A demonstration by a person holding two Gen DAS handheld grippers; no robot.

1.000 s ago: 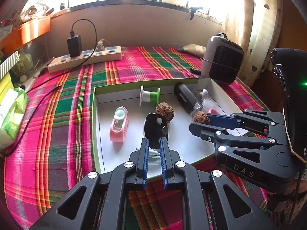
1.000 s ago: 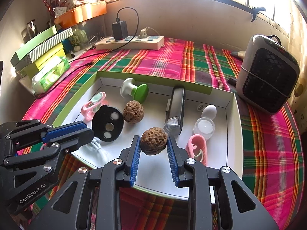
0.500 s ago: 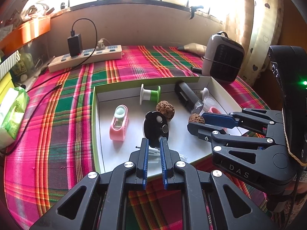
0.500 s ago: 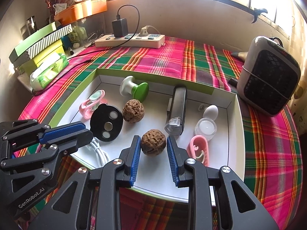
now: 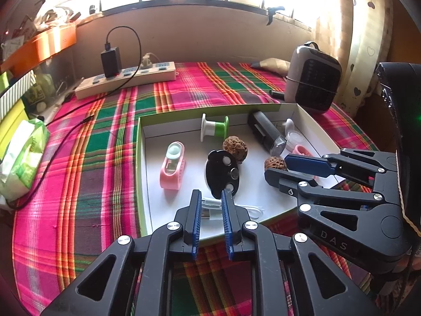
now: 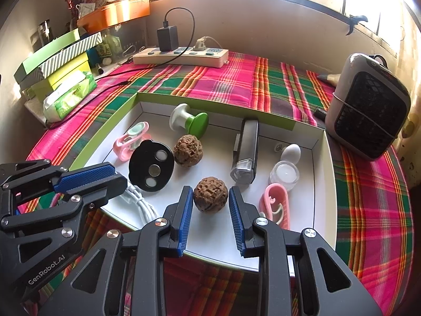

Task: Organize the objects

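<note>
Overhead, bright window above plaid-clothed surface [image 6: 236,84]. White tray [image 6: 326,184], green-edged, near front edge; bare cloth left. Heater [image 6: 368,108] crowding right, power strip [image 6: 181,55] behind. Left gripper [image 5: 211,200]: jaws just parting, narrow gap over white cable [image 5: 210,210], not pressing. Right gripper [image 6: 210,200]: jaws flanking walnut [image 6: 210,194], contact unclear.

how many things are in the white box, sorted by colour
brown: 2, walnut and walnut
pink: 2, clip and holder
black: 2, round disc and torch
white: 3, cable, egg and round pot
green and white: 1, spool
total: 10
</note>
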